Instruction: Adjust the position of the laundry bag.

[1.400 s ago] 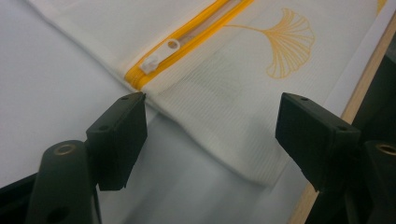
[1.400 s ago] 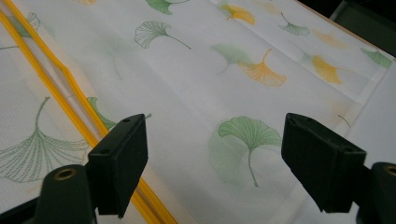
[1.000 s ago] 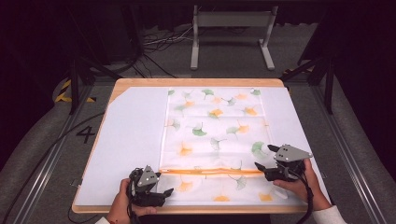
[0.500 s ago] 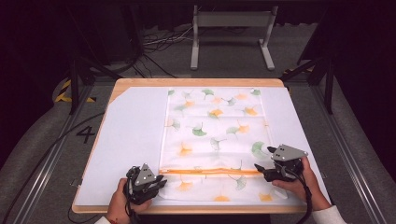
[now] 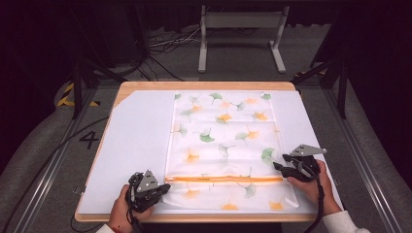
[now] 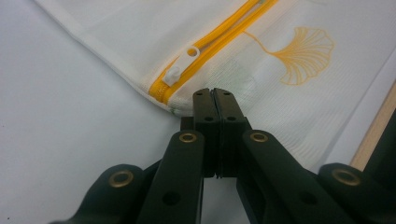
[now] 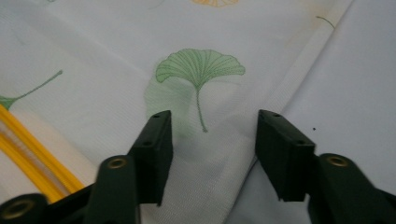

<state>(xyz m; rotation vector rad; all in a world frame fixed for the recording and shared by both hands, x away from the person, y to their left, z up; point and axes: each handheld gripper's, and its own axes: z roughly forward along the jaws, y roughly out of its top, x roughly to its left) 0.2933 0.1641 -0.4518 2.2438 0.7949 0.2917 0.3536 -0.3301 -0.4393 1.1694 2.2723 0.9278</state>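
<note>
1. My left gripper (image 5: 163,190) has just clenched; its jaws meet at the mesh bag's (image 5: 226,145) near-left corner, just beside the yellow zipper (image 6: 219,39) end and its white pull (image 6: 180,65).
2. My right gripper (image 7: 212,140) has been closing, its jaws apart astride the bag's right edge, not pinching it.
3. The bag lies flat on the white sheet (image 5: 136,141) covering the table (image 5: 194,85).
</note>
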